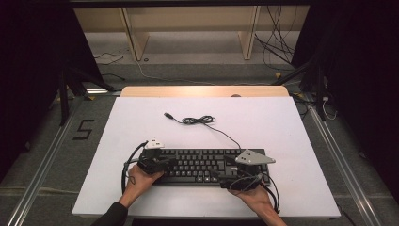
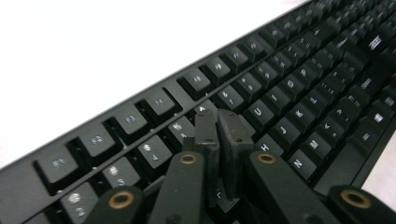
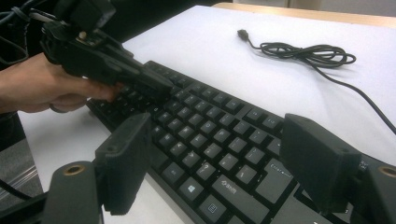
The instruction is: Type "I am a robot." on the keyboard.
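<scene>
The counter (image 1: 141, 122) carries a black keyboard (image 1: 202, 165) lying near the person's edge, its long axis running left to right across the counter. Its cable (image 1: 207, 121) trails away toward the far side and ends in a loose plug.

The left gripper (image 1: 164, 162) sits over the left end of the keyboard. Its fingers (image 2: 208, 135) stand together, nothing between them, tips pointed down onto the upper letter rows. In the left gripper view, the keys lie directly ahead of and below the fingertips, with the function row just beyond to the left and the home row to the right. Judged from this pose, the closed tip serves as a single pressing point on one key.

The right gripper (image 3: 210, 163) hovers at the right end. Its fingers (image 3: 126, 158) stand wide apart, straddling the lower rows near the front edge without touching them.

The left gripper is nearer to the key surface; the coming press depends on the tip being centred on a single keycap.
</scene>
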`<state>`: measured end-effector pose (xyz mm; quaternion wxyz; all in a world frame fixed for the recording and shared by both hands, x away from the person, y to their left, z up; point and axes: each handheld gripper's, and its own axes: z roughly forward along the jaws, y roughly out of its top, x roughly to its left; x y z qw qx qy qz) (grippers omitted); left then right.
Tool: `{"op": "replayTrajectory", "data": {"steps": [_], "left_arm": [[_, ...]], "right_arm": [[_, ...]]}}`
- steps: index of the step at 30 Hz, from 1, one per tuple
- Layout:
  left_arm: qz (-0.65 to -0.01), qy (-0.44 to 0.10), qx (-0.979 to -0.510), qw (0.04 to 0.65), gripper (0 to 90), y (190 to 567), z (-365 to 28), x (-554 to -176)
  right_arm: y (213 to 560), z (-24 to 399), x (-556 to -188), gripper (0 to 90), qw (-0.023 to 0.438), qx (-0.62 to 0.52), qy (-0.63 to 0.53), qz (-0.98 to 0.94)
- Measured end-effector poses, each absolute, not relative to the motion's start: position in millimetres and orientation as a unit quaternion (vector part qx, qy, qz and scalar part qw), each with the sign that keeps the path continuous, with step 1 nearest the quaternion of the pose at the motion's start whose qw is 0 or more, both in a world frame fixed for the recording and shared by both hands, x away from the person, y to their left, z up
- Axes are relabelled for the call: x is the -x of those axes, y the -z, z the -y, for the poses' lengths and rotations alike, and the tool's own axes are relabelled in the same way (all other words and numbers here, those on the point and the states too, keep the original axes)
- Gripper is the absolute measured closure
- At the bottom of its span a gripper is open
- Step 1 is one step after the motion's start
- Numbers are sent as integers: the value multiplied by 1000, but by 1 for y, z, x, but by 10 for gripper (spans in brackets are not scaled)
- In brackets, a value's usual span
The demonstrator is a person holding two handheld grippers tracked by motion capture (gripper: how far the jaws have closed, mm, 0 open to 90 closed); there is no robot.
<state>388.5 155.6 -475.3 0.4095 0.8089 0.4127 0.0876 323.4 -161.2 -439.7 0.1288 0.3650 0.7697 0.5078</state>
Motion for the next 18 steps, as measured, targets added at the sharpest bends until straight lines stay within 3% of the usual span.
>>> {"op": "replayTrajectory", "data": {"steps": [18], "left_arm": [[-411,-91,-750,510,521,453,-194,-370]], "right_arm": [[442,159,-326,268,130,-364,-505,-772]]}}
